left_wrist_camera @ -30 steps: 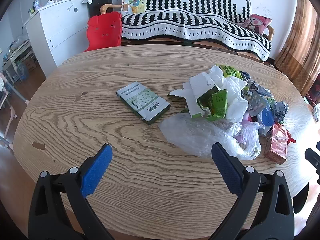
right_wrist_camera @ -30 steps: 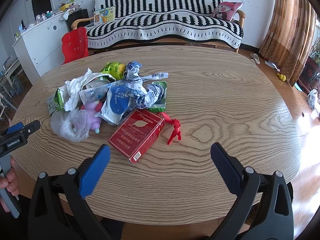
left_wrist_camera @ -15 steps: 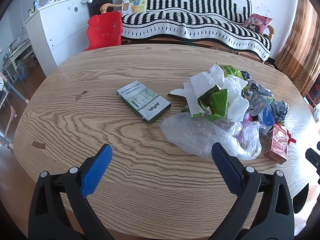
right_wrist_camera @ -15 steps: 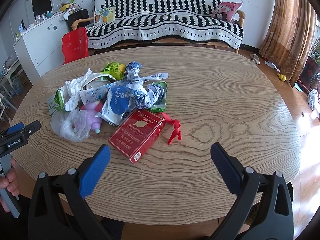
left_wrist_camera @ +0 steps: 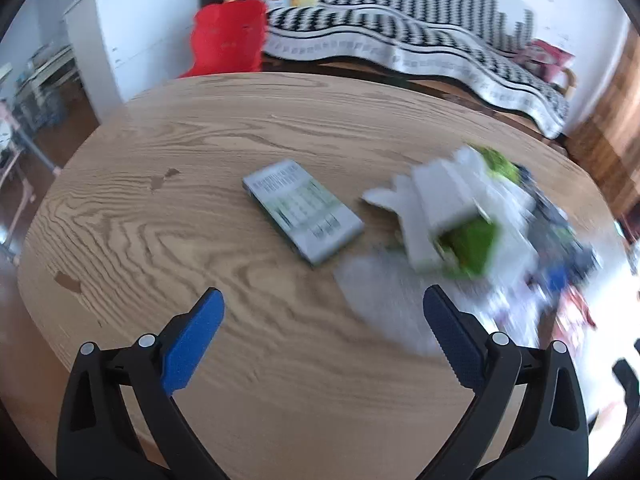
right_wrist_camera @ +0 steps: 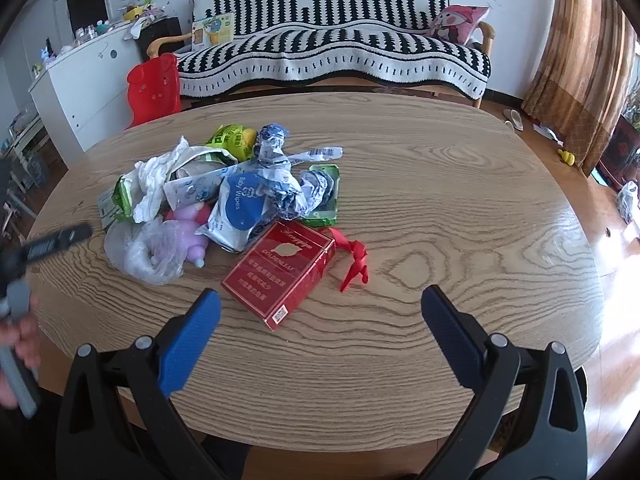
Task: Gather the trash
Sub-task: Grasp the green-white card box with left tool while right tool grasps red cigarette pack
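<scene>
The trash (right_wrist_camera: 224,200) lies heaped at ten o'clock on the table (right_wrist_camera: 460,208): light, crushable wrappers, a slippery bag (right_wrist_camera: 140,252), and a stiff red box (right_wrist_camera: 280,272) best pinched across its narrow sides. Both the left tongs (left_wrist_camera: 320,308) and right tongs (right_wrist_camera: 320,306) gape wide and empty; the green box (left_wrist_camera: 302,210), blurred, probably handles likewise.

The left black two-finger gripper with blue pads (left_wrist_camera: 322,314) hangs above the near edge of the oval wooden table (left_wrist_camera: 248,360), jaws spread wide and gripping nothing. The right black gripper with blue pads (right_wrist_camera: 320,314) is likewise agape over the near edge, nothing between its fingers.
</scene>
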Tool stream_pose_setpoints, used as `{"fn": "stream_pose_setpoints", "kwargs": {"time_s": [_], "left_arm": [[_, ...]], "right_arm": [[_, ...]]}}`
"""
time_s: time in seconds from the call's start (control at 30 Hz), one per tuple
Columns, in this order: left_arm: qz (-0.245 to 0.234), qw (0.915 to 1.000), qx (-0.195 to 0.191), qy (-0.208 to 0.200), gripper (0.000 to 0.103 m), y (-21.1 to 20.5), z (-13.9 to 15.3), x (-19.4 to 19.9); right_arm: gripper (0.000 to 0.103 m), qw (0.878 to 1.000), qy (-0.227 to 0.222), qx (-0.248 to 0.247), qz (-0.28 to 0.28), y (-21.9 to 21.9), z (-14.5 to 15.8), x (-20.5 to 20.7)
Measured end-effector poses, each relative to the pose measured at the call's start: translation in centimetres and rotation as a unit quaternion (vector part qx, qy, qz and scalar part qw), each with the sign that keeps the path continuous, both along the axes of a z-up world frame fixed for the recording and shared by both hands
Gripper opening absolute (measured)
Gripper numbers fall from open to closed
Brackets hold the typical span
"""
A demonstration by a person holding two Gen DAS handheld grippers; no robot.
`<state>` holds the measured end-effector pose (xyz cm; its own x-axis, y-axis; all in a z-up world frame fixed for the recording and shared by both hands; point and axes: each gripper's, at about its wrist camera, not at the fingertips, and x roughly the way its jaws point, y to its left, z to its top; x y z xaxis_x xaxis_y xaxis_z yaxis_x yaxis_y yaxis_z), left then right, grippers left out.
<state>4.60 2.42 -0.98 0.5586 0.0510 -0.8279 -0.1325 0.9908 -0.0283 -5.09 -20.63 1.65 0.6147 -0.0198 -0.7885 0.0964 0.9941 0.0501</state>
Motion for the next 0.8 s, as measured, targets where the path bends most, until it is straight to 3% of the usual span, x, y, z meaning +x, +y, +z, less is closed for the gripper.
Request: {"fn": "stream_pose_setpoints", "kwargs": {"time_s": [0.3, 0.4, 0.67, 0.73, 0.77, 0.8], "left_arm": [[0.106, 0.9934, 0.009, 0.041, 0.097, 3.3, -2.8, 8.2], [0.120, 0.9916, -0.006, 0.048, 0.097, 3.5, -3.4, 9.4], [0.117, 0.9908, 0.012, 0.068, 0.096, 2.9, -5.3, 10.6], [0.111, 0.9918, -0.001, 0.063, 0.087, 3.3, -5.3, 10.5], [0.109, 0.9922, 0.009, 0.059, 0.066, 3.2, -5.0, 10.4], [0.102, 0.9932, 0.015, 0.053, 0.060, 3.2, -4.7, 10.2]], "right_arm": [[0.097, 1.000, 0.003, -0.003, 0.006, 0.0, -0.3, 0.3], [0.097, 1.000, 0.005, -0.002, 0.006, -0.1, -0.5, 0.6], [0.097, 1.000, 0.019, -0.002, 0.002, 0.1, -1.6, 1.8], [0.097, 1.000, 0.023, -0.002, 0.003, 0.3, -1.9, 2.0], [0.097, 1.000, 0.026, -0.003, 0.003, 0.5, -2.2, 2.3], [0.097, 1.000, 0.030, -0.002, 0.003, 0.6, -2.5, 2.5]]}}
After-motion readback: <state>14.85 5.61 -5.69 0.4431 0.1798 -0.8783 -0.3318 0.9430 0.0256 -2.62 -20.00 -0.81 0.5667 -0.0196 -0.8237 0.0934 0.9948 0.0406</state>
